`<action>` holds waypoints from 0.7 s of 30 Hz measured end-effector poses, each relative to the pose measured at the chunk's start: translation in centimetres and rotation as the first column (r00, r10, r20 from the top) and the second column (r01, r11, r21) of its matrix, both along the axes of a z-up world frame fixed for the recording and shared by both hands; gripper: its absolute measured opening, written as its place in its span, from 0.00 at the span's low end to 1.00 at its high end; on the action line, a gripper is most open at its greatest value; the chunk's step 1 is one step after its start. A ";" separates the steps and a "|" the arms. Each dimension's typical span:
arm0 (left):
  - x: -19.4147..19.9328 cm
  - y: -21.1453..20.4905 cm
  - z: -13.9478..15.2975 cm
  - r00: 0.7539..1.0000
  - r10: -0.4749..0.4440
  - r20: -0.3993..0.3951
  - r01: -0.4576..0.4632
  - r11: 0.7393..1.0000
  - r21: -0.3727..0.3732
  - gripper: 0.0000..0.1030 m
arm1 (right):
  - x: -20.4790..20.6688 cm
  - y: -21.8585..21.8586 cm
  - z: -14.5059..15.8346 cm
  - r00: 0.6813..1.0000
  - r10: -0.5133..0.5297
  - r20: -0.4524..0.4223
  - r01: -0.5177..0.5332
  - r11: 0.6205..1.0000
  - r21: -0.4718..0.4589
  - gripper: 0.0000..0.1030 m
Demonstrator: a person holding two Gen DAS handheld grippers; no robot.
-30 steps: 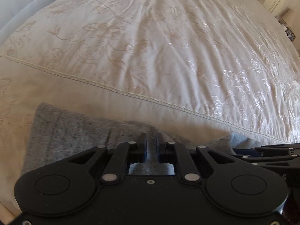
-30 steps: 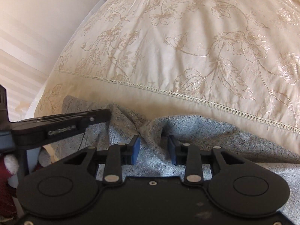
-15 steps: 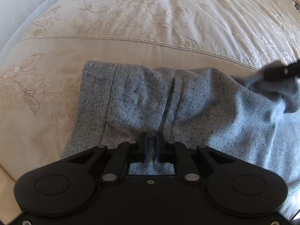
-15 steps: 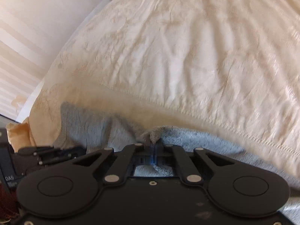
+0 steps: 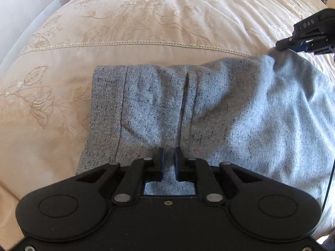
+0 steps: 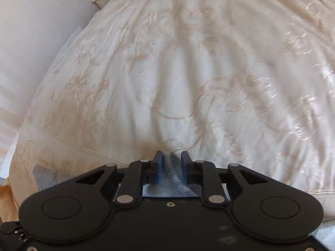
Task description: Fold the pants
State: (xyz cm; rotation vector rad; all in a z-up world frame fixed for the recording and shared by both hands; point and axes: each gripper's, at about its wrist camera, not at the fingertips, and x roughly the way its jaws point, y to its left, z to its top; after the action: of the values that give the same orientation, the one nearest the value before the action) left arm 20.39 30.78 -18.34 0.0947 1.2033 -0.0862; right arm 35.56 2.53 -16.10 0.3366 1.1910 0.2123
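The grey speckled pants (image 5: pixel 209 113) lie on a cream embroidered bedspread (image 5: pixel 146 21), just below its stitched hem line (image 5: pixel 125 43). In the left wrist view the visible cloth runs crosswise, its long axis left to right. A banded edge, seemingly the waistband (image 5: pixel 106 113), forms the left end and runs front to back. A lengthwise crease (image 5: pixel 186 108) runs away from the camera through the middle of the visible cloth.

The left gripper (image 5: pixel 168 163) sits at the near edge of the pants. Its jaws stand at a narrow gap with grey cloth between them; whether the pads press the fabric cannot be told.

The right gripper (image 5: pixel 282 45) appears at the upper right of the left wrist view, its tip touching the far right corner of the pants, where the cloth rises to a raised peak. In the right wrist view, which is blurred, the right gripper (image 6: pixel 171 167) shows its blue pads (image 6: pixel 158 167) narrowly apart with a ridge of grey fabric (image 6: pixel 170 173) between them; firm contact cannot be confirmed. A small part of the pants (image 6: pixel 45 175) shows at lower left there.
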 end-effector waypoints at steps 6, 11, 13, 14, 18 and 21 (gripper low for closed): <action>-1.3 0.3 1.3 0.999 -0.042 -0.030 0.042 0.999 0.008 0.16 | -6.8 -2.2 1.8 0.999 0.015 -0.043 -0.015 1.000 0.000 0.23; -1.7 -1.2 3.3 0.998 -0.051 0.034 0.052 0.998 -0.032 0.16 | -15.4 -1.8 -0.6 0.979 0.073 -0.190 -0.080 0.996 -0.029 0.23; -1.6 -2.2 2.5 0.997 -0.083 -0.010 0.082 0.996 -0.044 0.18 | -18.1 -1.7 -1.4 0.967 0.084 -0.242 -0.098 0.994 -0.049 0.23; -1.8 -2.5 1.8 0.994 -0.102 -0.040 0.100 0.994 -0.033 0.18 | -19.4 -1.4 -1.9 0.962 0.085 -0.261 -0.101 0.994 -0.051 0.23; -3.0 -3.7 0.2 0.979 -0.171 -0.110 0.176 0.983 0.043 0.18 | -21.0 -1.9 -1.0 0.963 0.047 -0.265 -0.060 0.997 -0.043 0.22; -2.7 -4.2 1.9 0.980 -0.180 -0.080 0.184 0.982 0.039 0.18 | -20.3 -3.4 0.3 0.979 -0.015 -0.201 0.004 0.998 -0.056 0.22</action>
State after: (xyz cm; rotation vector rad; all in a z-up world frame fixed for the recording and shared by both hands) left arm 17.67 26.58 -16.39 0.2437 1.2714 -0.2242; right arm 15.29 -0.87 -15.77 0.3203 1.3925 0.1388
